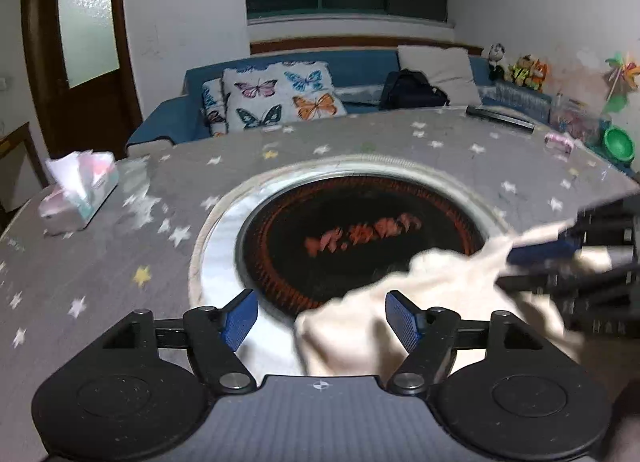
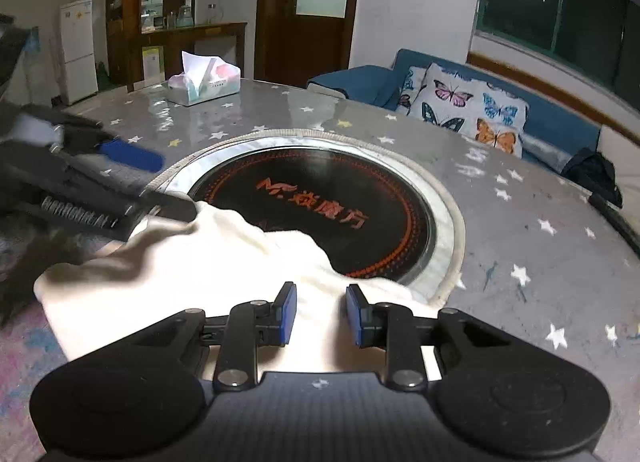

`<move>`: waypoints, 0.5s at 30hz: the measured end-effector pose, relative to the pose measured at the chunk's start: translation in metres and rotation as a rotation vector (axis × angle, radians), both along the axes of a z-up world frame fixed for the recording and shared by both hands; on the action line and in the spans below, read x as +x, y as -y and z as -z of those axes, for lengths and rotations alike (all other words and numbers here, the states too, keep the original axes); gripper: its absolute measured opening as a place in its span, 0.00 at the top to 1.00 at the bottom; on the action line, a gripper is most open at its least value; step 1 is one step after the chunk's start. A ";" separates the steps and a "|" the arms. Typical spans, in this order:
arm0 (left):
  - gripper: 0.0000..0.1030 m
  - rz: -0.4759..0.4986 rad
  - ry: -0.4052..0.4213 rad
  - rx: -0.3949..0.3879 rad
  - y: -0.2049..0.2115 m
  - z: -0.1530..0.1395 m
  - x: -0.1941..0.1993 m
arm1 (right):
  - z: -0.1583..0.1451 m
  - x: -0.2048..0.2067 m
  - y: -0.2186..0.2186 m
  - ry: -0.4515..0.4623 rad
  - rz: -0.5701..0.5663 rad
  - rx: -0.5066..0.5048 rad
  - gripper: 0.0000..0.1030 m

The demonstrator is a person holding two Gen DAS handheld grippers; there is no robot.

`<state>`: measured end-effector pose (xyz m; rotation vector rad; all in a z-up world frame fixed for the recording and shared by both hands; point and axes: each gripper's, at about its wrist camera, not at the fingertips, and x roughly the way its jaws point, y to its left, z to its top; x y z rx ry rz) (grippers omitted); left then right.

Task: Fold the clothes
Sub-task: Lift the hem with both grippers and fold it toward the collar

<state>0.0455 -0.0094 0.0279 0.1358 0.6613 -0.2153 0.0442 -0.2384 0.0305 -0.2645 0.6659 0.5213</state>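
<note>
Tissue box (image 1: 80, 194): table's left. Left gripper (image 1: 320, 320): jaws apart, cream garment (image 1: 352, 338) between them, unclamped. Garment: bunched at table's near edge, overlapping induction hob (image 1: 360, 238); likely light, limp; best taken by a hem corner. Right gripper (image 2: 320, 314): jaws apart over cloth.

A garment (image 2: 192, 262) lies on the table (image 2: 520, 246), overlapping the near edge of the round cooktop (image 2: 320, 206) set in its centre. A tissue box (image 2: 204, 80) sits at the far side; a sofa (image 1: 352, 70), apparently just behind, holds cushions (image 1: 276, 98).
</note>
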 end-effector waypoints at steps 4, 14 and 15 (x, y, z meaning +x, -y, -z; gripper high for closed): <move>0.26 -0.022 -0.006 -0.001 -0.010 0.007 -0.013 | 0.004 -0.001 -0.011 -0.001 -0.019 -0.015 0.74; 0.24 -0.056 0.017 0.028 -0.017 0.013 -0.030 | 0.009 0.012 -0.035 -0.025 -0.025 -0.026 0.74; 0.23 -0.063 0.018 0.031 -0.018 0.013 -0.029 | 0.012 0.012 -0.039 -0.010 -0.034 -0.050 0.73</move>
